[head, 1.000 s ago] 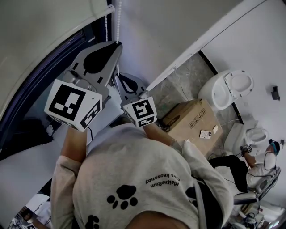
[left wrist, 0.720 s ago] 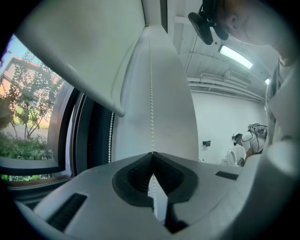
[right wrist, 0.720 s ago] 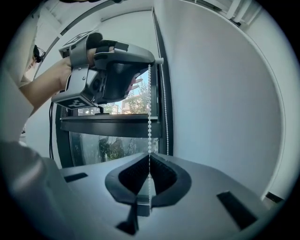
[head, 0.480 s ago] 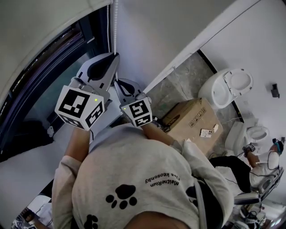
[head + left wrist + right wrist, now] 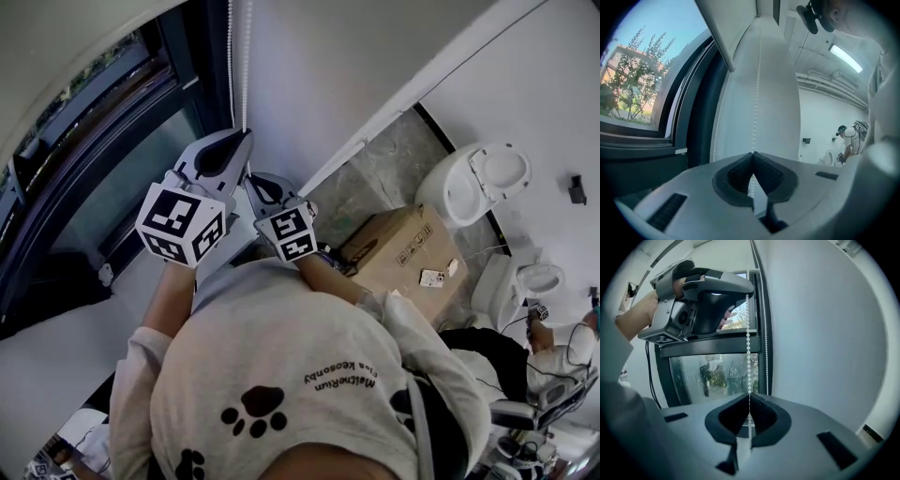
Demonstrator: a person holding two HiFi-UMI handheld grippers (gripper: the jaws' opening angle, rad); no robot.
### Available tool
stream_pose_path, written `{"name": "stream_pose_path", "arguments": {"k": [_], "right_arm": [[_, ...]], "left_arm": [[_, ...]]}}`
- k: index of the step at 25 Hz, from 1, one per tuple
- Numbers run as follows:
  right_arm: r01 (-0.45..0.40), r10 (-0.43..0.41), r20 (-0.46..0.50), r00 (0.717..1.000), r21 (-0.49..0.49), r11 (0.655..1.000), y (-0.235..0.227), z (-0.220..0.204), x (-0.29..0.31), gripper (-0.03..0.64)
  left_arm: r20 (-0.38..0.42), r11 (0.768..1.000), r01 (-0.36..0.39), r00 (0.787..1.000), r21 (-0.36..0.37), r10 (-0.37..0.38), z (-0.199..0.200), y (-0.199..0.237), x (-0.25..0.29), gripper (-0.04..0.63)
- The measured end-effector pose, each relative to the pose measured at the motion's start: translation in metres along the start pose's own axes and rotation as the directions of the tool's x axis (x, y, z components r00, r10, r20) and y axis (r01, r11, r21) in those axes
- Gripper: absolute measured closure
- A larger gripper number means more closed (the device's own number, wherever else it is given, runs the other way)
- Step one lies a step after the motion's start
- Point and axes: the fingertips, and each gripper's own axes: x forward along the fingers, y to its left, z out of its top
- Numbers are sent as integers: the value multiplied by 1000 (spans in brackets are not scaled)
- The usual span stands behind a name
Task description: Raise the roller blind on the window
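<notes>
The left tool point(image 5: 246, 137) and right tool point(image 5: 253, 180) are showing grey, with black-and-white square markers; the bead chain point(image 5: 246, 56) is gleaming white; the shirt point(image 5: 281, 375) is showing black paw prints on grey; the cardboard box point(image 5: 398, 253) is looking brown.

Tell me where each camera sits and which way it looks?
Head view: on the person's head, looking steeply down; shows the shirt, left gripper and right gripper.
Left gripper view: rides the left gripper, looking along its shut jaws at the bead chain, roller blind and window.
Right gripper view: rides the right gripper, facing the window; shows its shut jaws, plus the left gripper and hand above.
Shared: both gripper views show the same bead chain pinched in their jaws.
</notes>
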Motion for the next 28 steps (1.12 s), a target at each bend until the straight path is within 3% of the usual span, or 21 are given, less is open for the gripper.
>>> {"name": "stream_pose_path", "arguments": {"k": [6,14,19,24,27,28], "right_arm": [[-22,22,-48,999,-2,1000,2,-15,8,606],[-51,55,-201,978,22,998,2,-60,15,606],[-79,80,-191,978,11,997,11,-60,19,604],[-87,86,-122,989,-2,996,8,-49,16,601],[-63,62,-57,996,-12,998,3,-25,4,514],[-49,48,-35,998,-15,999,1,-16,-3,514]], "left_arm": [[-34,1000,-16,999,4,16,-18,3,3,588],[-119,999,-36,992,-38,31,-65,10,5,588],[-130,999,-25,991,-42,20,-71,8,8,588],[-123,999,-22,992,-38,17,-71,8,9,588],[-121,999,-26,992,-37,21,-71,11,9,588],[-121,999,-25,992,-37,20,-71,11,9,588]]}}
